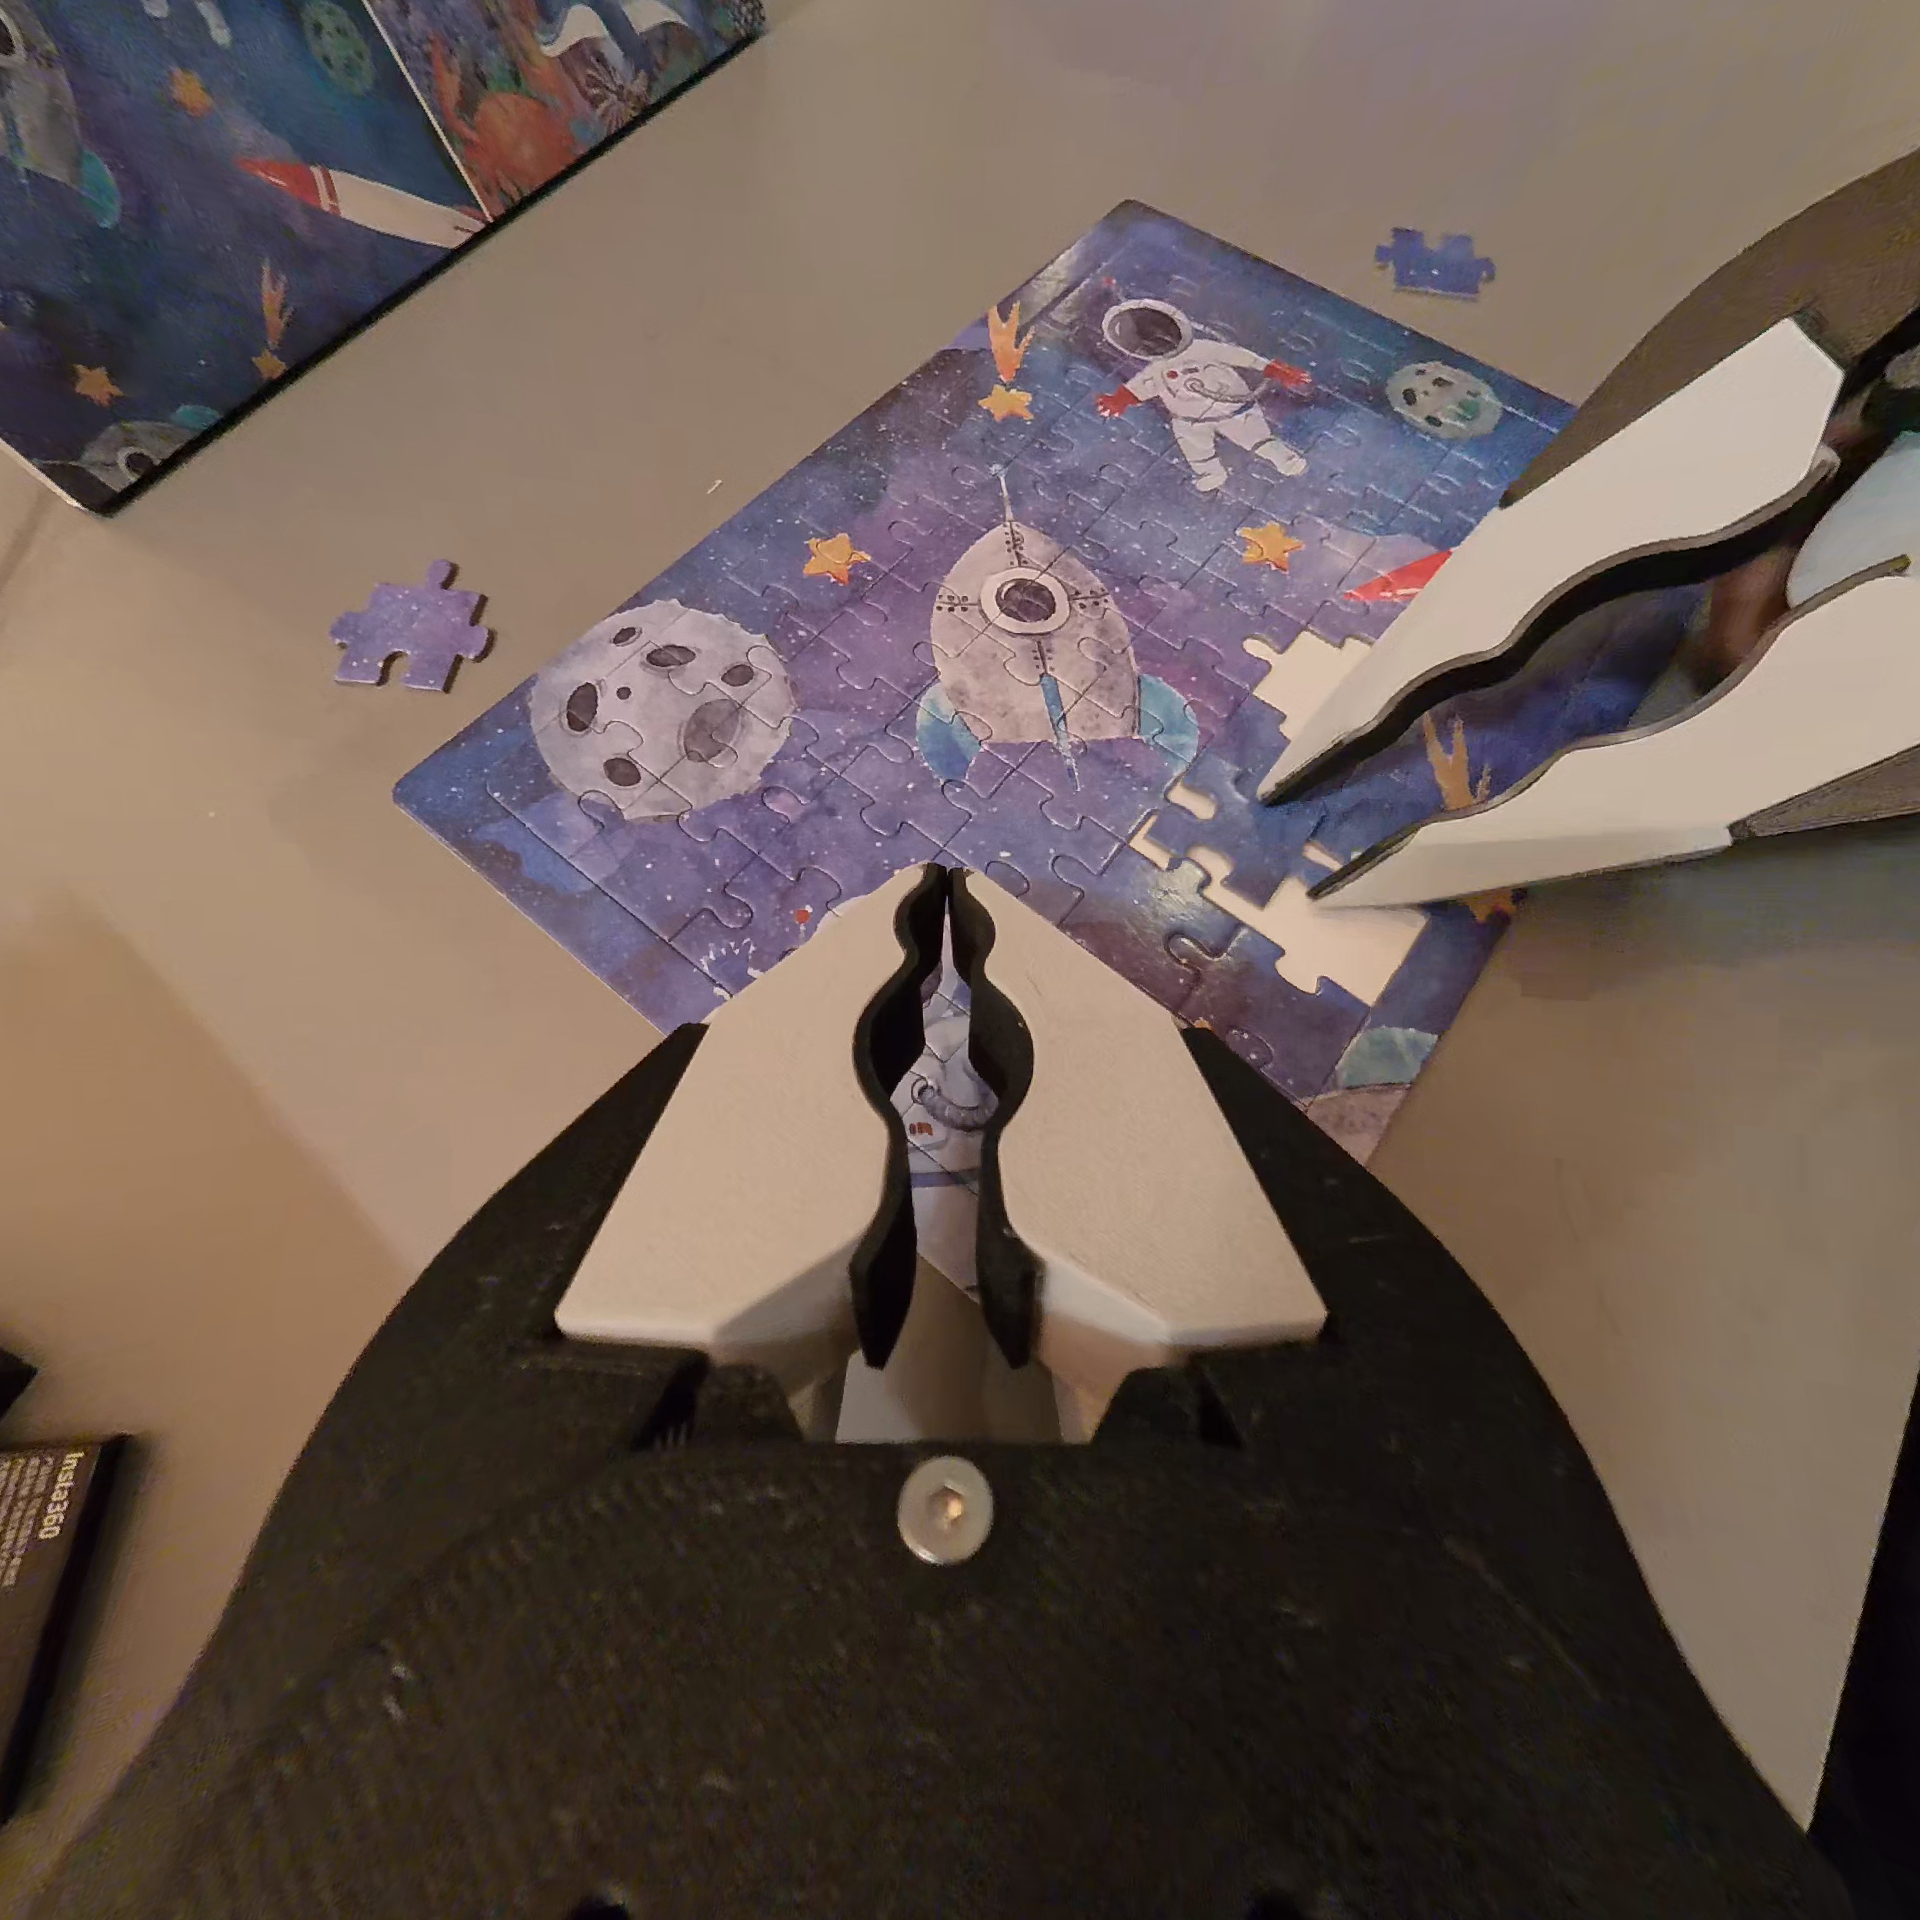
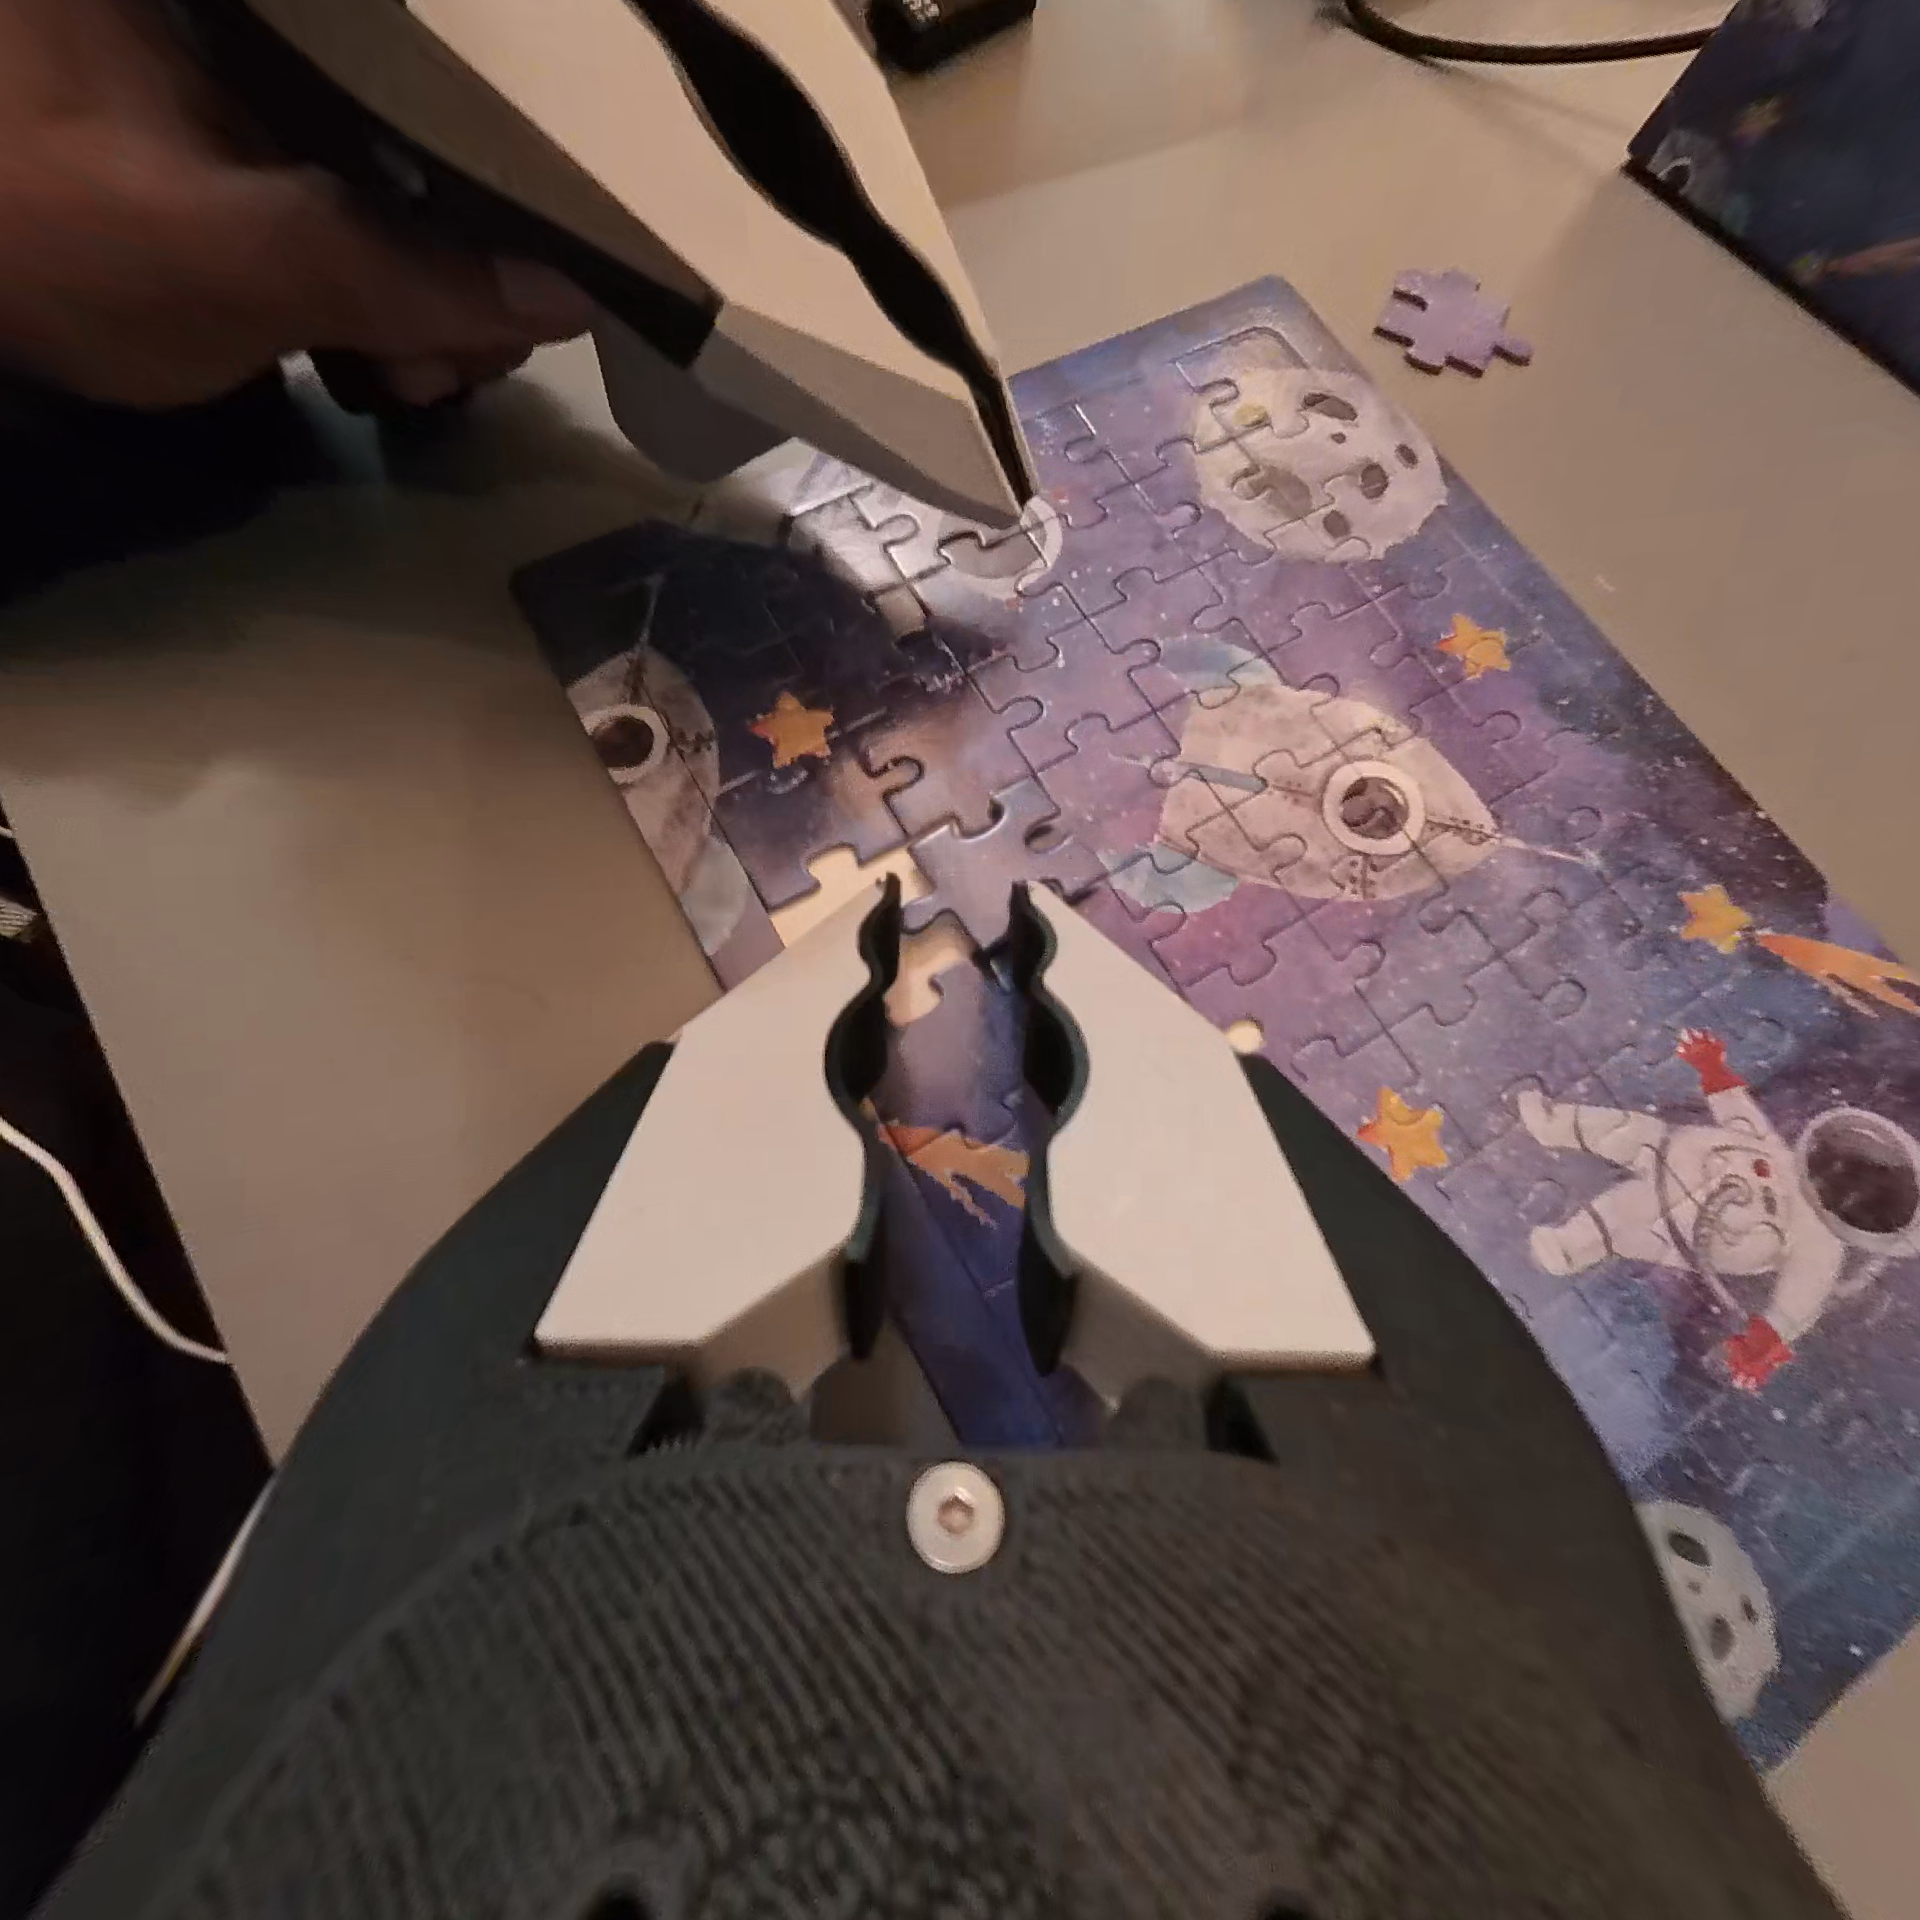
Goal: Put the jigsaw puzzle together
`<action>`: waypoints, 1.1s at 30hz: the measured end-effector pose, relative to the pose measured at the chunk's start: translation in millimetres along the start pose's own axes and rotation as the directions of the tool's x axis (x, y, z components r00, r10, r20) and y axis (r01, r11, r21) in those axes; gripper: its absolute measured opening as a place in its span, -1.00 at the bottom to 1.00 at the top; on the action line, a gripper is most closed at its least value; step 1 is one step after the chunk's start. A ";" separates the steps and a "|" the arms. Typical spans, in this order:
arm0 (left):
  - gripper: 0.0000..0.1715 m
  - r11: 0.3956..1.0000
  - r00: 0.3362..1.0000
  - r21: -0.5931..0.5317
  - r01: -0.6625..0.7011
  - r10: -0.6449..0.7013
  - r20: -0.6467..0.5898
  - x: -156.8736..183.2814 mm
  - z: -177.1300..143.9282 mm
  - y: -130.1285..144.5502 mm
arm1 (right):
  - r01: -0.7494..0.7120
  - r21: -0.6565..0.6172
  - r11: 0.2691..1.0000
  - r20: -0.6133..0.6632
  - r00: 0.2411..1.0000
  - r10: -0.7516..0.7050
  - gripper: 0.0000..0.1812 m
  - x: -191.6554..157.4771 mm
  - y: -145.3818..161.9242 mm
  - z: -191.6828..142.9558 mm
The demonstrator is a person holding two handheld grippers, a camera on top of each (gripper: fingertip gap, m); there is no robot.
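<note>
The space jigsaw puzzle [image 1: 862,665] lies nearly whole on the grey table; it also shows in the right wrist view [image 2: 1558,790]. White gaps [image 1: 1340,940] remain near one long edge. My right gripper [image 2: 956,896] holds a blue puzzle piece [image 2: 977,842] between its narrowly parted tips, set down over a gap; the left wrist view shows this gripper [image 1: 1294,844] and the piece [image 1: 1231,831]. My left gripper [image 1: 948,881] is shut and empty, tips resting on the puzzle's near edge [image 2: 1013,499].
Two loose pieces [image 1: 416,634] [image 1: 1436,260] lie on the table beside the puzzle; one shows in the right wrist view [image 2: 1455,332]. The puzzle box [image 1: 208,208] stands at the far left. A black box [image 1: 52,1538] is near left. A hand [image 2: 260,260] holds the left gripper. Spacing between my two grippers at the tips: around 7 centimeters.
</note>
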State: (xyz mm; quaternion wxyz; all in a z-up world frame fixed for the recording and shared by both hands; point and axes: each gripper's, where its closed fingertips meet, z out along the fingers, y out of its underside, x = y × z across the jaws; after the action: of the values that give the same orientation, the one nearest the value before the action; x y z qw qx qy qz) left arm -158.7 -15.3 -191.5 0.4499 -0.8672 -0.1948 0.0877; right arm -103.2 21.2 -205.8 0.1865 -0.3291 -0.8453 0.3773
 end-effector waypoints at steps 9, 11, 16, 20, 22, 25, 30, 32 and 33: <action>-1.00 1.000 1.000 0.002 -0.002 0.002 -0.004 0.9 -0.6 0.1 | -0.026 -0.010 1.000 -0.016 1.000 0.026 -0.78 0.0 -3.7 1.8; -1.00 1.000 1.000 0.001 -0.002 0.002 -0.004 1.0 -0.5 0.2 | -0.033 -0.006 0.999 -0.012 0.999 0.033 -0.78 -0.7 -4.7 1.8; -1.00 1.000 1.000 0.000 -0.001 0.001 -0.004 0.9 -0.6 0.3 | -0.022 -0.023 1.000 -0.025 0.999 0.021 -0.78 -0.1 -3.5 1.7; -1.00 1.000 1.000 -0.003 -0.001 0.001 -0.004 0.9 -0.4 0.6 | -0.016 -0.027 1.000 -0.031 0.999 0.015 -0.83 0.1 -2.9 1.9; -1.00 1.000 1.000 -0.003 -0.002 0.002 -0.004 1.0 -0.3 0.6 | -0.011 -0.029 1.000 -0.036 0.999 0.010 -0.82 0.6 -2.6 1.8; -1.00 1.000 1.000 -0.003 -0.003 0.003 -0.004 1.0 -0.3 0.6 | -0.011 -0.012 1.000 -0.031 0.999 0.011 -0.81 -0.1 -5.8 0.1; -1.00 1.000 1.000 -0.005 -0.003 0.003 -0.004 1.1 -0.2 0.8 | -0.001 0.005 1.000 -0.061 0.998 0.001 -0.85 12.5 -9.4 -0.5; -1.00 1.000 1.000 -0.005 -0.003 0.003 -0.004 1.2 -0.2 0.9 | -0.013 0.011 1.000 -0.050 0.999 0.014 -0.88 15.9 -10.0 2.5; -1.00 1.000 1.000 -0.006 -0.003 0.003 -0.004 1.1 -0.1 1.0 | -0.021 0.000 1.000 -0.033 0.999 0.021 -0.90 15.4 -7.5 5.5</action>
State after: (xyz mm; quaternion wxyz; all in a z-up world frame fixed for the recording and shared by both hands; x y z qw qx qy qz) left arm -157.4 -15.5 -192.3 0.4475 -0.8690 -0.1928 0.0862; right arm -120.5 25.3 -202.6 0.1961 -0.3443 -0.8387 0.3735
